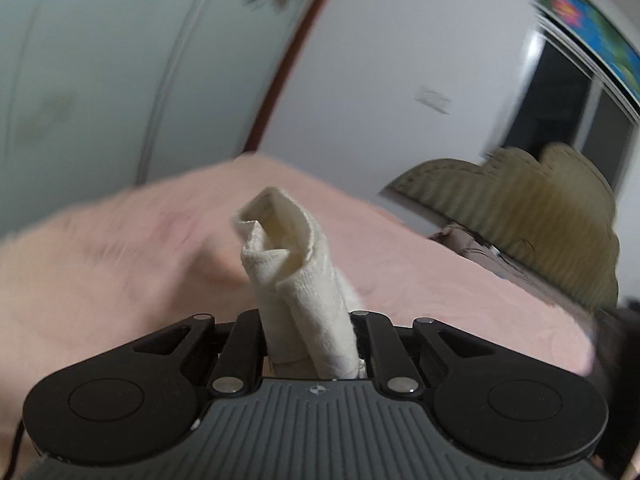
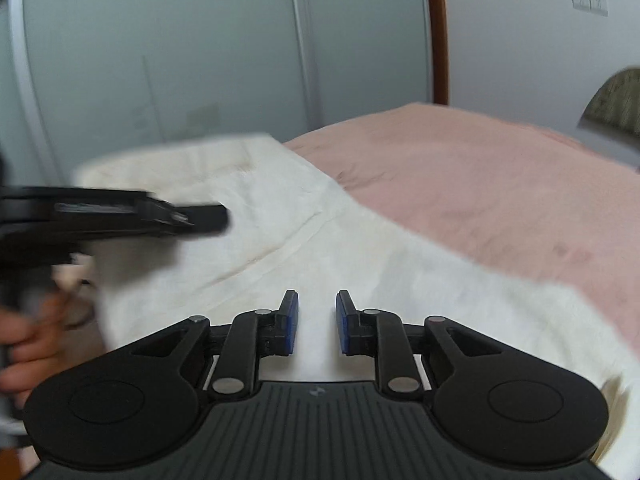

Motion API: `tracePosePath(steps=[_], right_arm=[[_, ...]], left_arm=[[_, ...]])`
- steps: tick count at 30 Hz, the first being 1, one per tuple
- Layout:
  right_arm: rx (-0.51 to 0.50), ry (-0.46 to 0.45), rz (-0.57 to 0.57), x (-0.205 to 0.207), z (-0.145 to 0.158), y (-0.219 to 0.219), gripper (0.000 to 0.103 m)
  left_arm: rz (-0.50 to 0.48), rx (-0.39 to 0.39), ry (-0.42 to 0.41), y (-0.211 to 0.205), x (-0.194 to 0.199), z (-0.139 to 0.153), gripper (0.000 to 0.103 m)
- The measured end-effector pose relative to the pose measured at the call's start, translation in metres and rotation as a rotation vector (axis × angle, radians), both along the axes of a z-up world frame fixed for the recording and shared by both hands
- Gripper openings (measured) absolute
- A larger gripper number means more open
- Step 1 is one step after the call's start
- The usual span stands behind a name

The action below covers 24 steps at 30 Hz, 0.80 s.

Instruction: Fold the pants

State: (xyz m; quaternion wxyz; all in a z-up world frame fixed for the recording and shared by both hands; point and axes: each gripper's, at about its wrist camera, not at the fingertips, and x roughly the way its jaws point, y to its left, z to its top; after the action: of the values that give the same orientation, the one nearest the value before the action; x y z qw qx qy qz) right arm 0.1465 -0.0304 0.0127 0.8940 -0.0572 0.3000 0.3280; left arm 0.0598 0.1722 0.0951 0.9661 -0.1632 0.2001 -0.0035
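Left wrist view: wardrobe (image 1: pixel 100 60) far left, blurred. Pink bed (image 1: pixel 100 280) fills the middle. Left gripper (image 1: pixel 310 344) is pinching a bunched roll of the cream pants (image 1: pixel 288 264); the cloth stands up between the jaws and hides the pads (fabric edge curls open at the top). Right of that, a scalloped olive headboard (image 1: pixel 540 208), with a dark window (image 1: pixel 568 92) above it.

Right wrist view: at the far left edge a hand (image 2: pixel 28 344) grips the left gripper (image 2: pixel 216 218), seen side-on and blurred, over the pants (image 2: pixel 280 220); its jaws can't be read from here. The pants lie spread flat across the bed (image 2: pixel 500 184) from upper left to lower right. Right gripper (image 2: pixel 317 322) hovers low over the cloth, blue pads (image 2: pixel 290 320) spread apart, nothing between them. Headboard (image 2: pixel 616 100) at the right edge.
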Motion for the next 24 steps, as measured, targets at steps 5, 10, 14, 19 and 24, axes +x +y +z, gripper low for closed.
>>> tracePosePath(steps=[5, 10, 14, 19, 24], right_arm=[[0.108, -0.095, 0.006, -0.013, 0.025, -0.02, 0.021], [0.126, -0.197, -0.025, -0.038, 0.046, -0.065, 0.021], [0.13, -0.237, -0.094, -0.054, 0.053, -0.119, 0.021], [0.103, -0.258, -0.192, -0.072, 0.048, -0.185, 0.021], [0.051, -0.255, -0.282, -0.085, 0.026, -0.239, 0.021]], left_arm=[[-0.105, 0.141, -0.102, -0.06, -0.023, 0.03, 0.015], [-0.238, 0.195, -0.173, -0.126, -0.038, 0.046, 0.015], [-0.363, 0.222, -0.208, -0.185, -0.04, 0.046, 0.017], [-0.495, 0.195, -0.206, -0.258, -0.018, 0.023, 0.018], [-0.589, 0.181, -0.163, -0.321, -0.008, -0.007, 0.02]])
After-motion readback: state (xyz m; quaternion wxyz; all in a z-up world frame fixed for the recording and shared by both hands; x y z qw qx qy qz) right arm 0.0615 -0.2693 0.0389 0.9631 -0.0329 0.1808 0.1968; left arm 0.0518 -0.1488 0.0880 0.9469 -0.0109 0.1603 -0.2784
